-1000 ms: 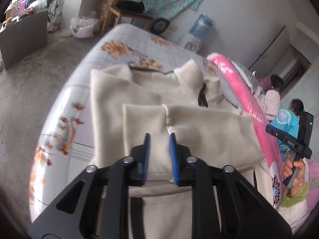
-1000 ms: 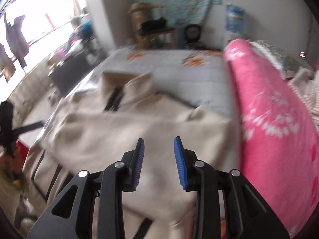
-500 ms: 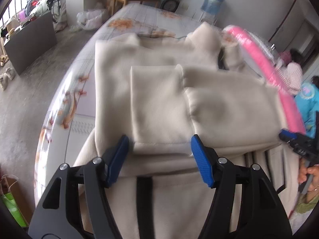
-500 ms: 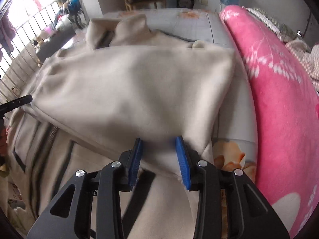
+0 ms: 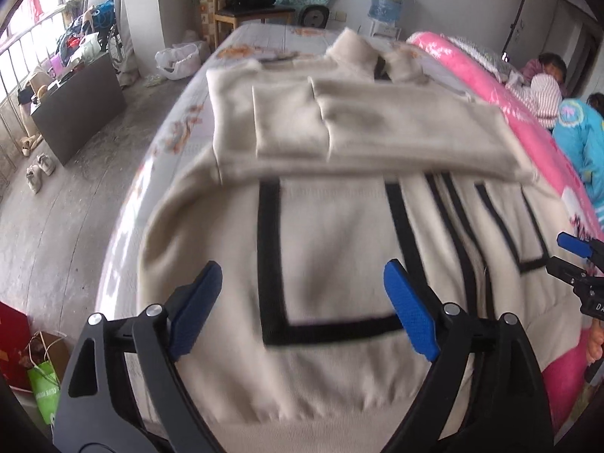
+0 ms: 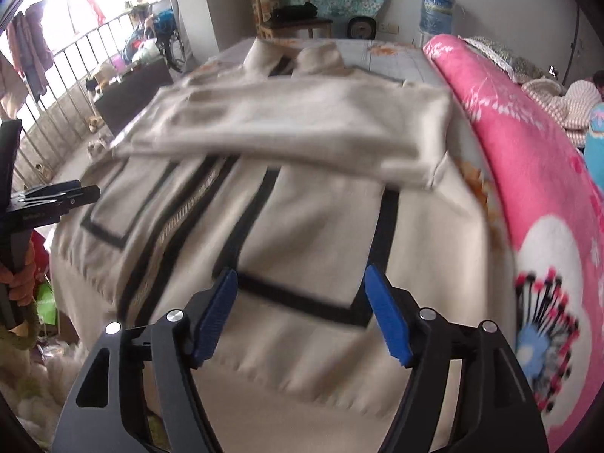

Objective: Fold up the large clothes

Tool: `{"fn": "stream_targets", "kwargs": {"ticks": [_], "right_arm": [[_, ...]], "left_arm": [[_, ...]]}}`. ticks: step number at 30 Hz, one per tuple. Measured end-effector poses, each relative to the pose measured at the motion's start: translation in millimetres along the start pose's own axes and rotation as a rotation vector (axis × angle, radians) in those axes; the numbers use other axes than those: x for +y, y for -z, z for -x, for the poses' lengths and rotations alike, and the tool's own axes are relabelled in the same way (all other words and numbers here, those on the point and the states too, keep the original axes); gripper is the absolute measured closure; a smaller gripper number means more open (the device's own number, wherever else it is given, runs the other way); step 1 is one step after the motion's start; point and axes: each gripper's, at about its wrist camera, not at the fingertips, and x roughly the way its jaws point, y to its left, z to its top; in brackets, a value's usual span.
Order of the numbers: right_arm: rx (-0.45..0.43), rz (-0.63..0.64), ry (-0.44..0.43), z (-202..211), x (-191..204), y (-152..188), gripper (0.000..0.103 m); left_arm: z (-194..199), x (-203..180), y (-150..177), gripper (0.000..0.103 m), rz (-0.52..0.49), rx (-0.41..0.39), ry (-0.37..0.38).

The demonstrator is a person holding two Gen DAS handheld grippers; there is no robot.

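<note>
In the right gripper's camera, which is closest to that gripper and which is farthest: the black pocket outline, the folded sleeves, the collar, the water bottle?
From the right gripper, whose jaws are opening with nothing between them:
1. Black pocket outline, just ahead of the jaws, low on the sweater.
2. Folded sleeves, lying across the sweater's middle.
3. Collar, at the sweater's far end.
4. Water bottle, by the back wall, upper right.

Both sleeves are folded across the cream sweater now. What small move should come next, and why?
Probably lower both to the hem and pinch it: the left hand-held gripper and the right hand-held gripper hover, jaws opening and empty, over the sweater, whose lower half lies unfolded.
</note>
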Motion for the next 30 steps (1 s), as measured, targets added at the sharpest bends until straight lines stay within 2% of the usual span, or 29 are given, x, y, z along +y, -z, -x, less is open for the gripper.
{"fn": "stream_targets", "kwargs": {"ticks": [2,3,5,8,10,12,13,16,30], "right_arm": [[0.026,0.018,0.019,-9,7,15,0.029],[0.052,0.02,0.043,-16,9,21,0.028],[0.035,0.001,0.058,-14,9,26,0.026],[0.023,-0.047,0.036,-10,5,23,0.021],[0.023,-0.091,0.026,-13,3,21,0.012],[0.052,-0.124,0.041,-24,1,22,0.009],[0.039,-0.109,0.06,-25,6,23,0.007],[0.03,-0.086,0.116,-28,16,24,0.006],[0.015,-0.129,0.128,-25,15,28,0.006]], "left_arm": [[-12,-3,16,0.019,-0.012,0.039,-0.026],[-13,-7,20,0.017,-0.03,0.018,-0.053],[-12,-13,24,0.013,-0.058,-0.017,-0.11],[-14,-4,23,0.011,0.008,-0.004,-0.077],[-16,-5,24,0.009,0.0,-0.013,-0.09],[-15,-5,26,0.008,0.008,-0.027,-0.098],[-14,-5,27,0.008,0.01,-0.033,-0.1],[-15,-8,26,0.008,0.009,-0.037,-0.1],[-15,-10,26,0.008,0.009,-0.036,-0.104]]}}
